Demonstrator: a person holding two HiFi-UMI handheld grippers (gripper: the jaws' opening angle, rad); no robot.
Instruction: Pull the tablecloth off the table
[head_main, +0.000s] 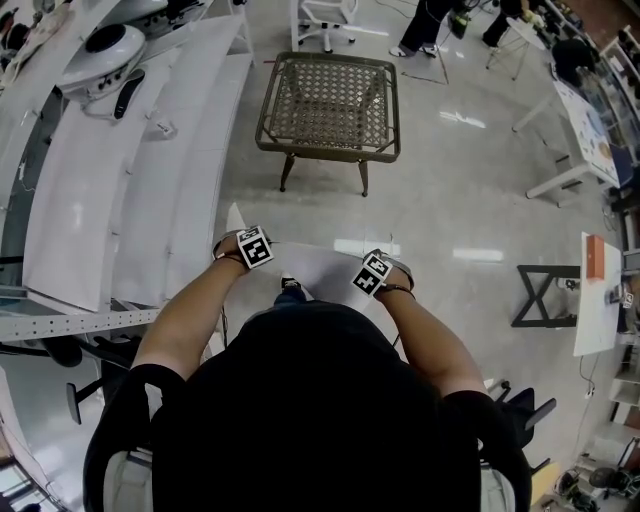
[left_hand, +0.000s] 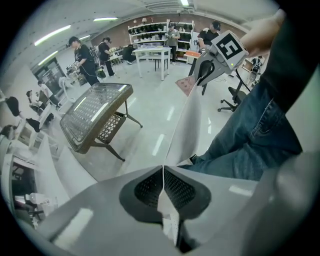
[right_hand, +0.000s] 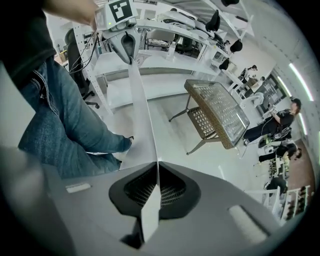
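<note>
Tablecloth (head_main: 320, 265) already off surface (head_main: 330, 152), which stood bare, well apart. It hung stretched between left hand-held gripper (left_hand: 163, 175) and right hand-held gripper (right_hand: 157, 172), both clamped tight on its edge. Pull judged essentially complete.

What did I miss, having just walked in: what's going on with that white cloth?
A person holds two grippers. The left gripper and right gripper each have their jaws shut on a white tablecloth stretched between them. The wicker table stands bare on the floor ahead, the cloth already off it.
</note>
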